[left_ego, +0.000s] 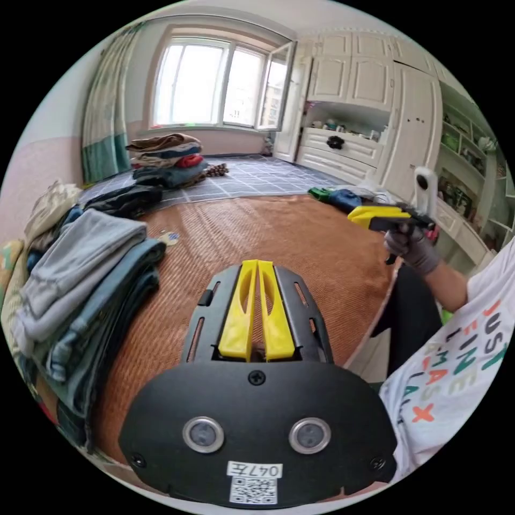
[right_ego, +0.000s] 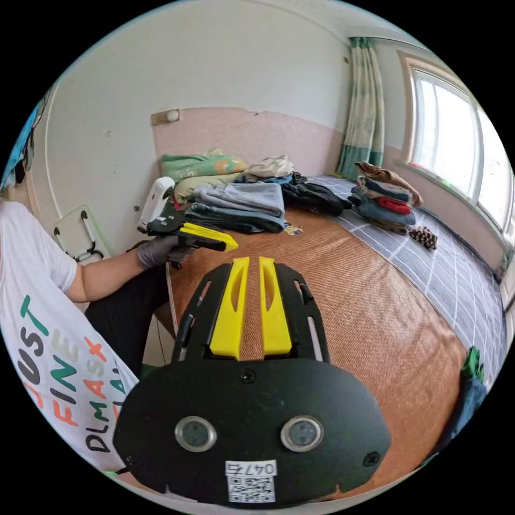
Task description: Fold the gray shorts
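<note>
Left gripper [left_ego: 257, 264] in the left gripper view points out over a brown woven mat [left_ego: 300, 241], its yellow jaws pressed together at the tips and holding nothing. Beside it, at the mat's edge, lies a stack of folded clothes [left_ego: 80, 300]; a folded gray garment [left_ego: 75, 268] tops it, but whether that is the gray shorts cannot be told. A second pile of folded clothes [left_ego: 166, 158] sits farther off on a gray checked cover [left_ego: 257, 179] below the window [left_ego: 214, 83]. The right gripper [left_ego: 357, 215] hangs above the mat's far side in a gloved hand [left_ego: 413, 249], seen side-on with jaws together and empty. Green and blue cloth [left_ego: 335, 196] behind it is partly hidden. Shelves in the white cabinets [left_ego: 365, 86] hold small items too tiny to make out.

In the right gripper view, the right gripper [right_ego: 248, 260] hovers over the mat [right_ego: 365, 322] with a narrow gap between its jaws, gripping nothing. The left gripper [right_ego: 228, 244] is held in a gloved hand [right_ego: 158, 249] just before the stack [right_ego: 241, 206], jaws closed on nothing. The farther pile [right_ego: 383, 201] rests on the checked cover [right_ego: 456, 279]. Cloth at the picture's edge [right_ego: 469, 386] is cut off.
</note>
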### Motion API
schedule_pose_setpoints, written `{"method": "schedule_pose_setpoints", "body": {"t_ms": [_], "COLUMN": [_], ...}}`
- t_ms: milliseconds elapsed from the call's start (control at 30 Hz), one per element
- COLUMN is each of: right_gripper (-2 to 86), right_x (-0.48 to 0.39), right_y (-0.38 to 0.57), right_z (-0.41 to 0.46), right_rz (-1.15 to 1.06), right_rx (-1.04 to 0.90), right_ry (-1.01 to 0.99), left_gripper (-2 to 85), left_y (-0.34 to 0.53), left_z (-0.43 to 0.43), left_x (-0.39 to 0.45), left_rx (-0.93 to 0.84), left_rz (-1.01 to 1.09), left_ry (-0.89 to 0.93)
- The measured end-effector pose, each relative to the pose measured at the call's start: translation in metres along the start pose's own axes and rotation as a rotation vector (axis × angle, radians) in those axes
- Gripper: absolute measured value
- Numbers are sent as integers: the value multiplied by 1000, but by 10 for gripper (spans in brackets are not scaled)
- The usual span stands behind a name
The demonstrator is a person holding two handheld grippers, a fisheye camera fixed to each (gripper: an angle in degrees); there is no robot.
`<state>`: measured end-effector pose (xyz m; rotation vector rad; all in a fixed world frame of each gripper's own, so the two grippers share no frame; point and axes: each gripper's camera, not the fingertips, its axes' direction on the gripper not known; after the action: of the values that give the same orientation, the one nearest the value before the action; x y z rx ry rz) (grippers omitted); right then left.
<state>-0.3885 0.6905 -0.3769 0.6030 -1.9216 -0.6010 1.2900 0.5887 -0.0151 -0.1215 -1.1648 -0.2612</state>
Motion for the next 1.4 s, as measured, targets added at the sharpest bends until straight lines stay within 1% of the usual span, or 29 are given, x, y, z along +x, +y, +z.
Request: {"method": "schedule_pose_setpoints", "body": {"t_ms": [33,100,167,267,333,500,533,600,633,700,733,767,867,933,1067,1133,1200,1233,1300,1333,1400], "right_gripper": [15,30,36,31,31,71,77,96,97,91,87,62,15,3,-2,-3,-3,-3,-2,-2,-1], "right_x": [0,3,15,53,85,185,195,236,246,278,282,287,287,280,256,252,254,255,258,259,263], "right_y": [-19,-84,-128,-194,-224,-281,-284,-285,-282,-262,-257,-249,-249,-254,-253,-233,-185,-170,-104,-87,-22], "right_z": [13,64,103,165,200,290,299,330,336,360,366,372,358,334,243,194,133,119,74,63,23], "right_rz": [-18,-70,-87,-26,38,311,345,500,550,748,781,812,727,666,546,535,576,593,671,694,775], "right_rx": [-18,-42,-54,-92,-97,-126,-124,-120,-114,-77,-74,-65,-39,-14,30,47,58,54,10,4,-55], "right_ry": [-2,4,0,-58,-93,-177,-194,-255,-269,-362,-390,-411,-413,-396,-337,-289,-250,-236,-190,-169,-85], "left_gripper": [-10,-10,-10,-10,-10,-10,-10,-10,-10,-10,-10,-10,-10,-10,-10,-10,-10,-10,-10,-10,-10], "left_y": [7,7,6,14,17,23,25,27,28,30,31,32,37,41,48,52,55,58,60,62,65], "left_z": [0,-7,-15,-17,-13,-2,4,12,17,26,30,31,30,26,19,7,-3,-9,-17,-21,-25], "left_x": [-2,1,5,3,-5,-21,-28,-38,-45,-54,-59,-60,-69,-77,-86,-85,-80,-77,-73,-72,-74], "left_rx": [-15,-14,8,6,-38,-94,-115,-151,-178,-226,-243,-245,-230,-207,-154,-92,-49,-28,-7,3,15], "left_rz": [1,47,94,86,34,0,-17,-32,-46,-53,-51,-50,-47,-53,-41,17,83,131,192,221,247], "left_ry": [-41,-37,-57,-82,-77,-76,-75,-57,-44,-11,8,10,5,7,52,138,215,274,355,387,409]}}
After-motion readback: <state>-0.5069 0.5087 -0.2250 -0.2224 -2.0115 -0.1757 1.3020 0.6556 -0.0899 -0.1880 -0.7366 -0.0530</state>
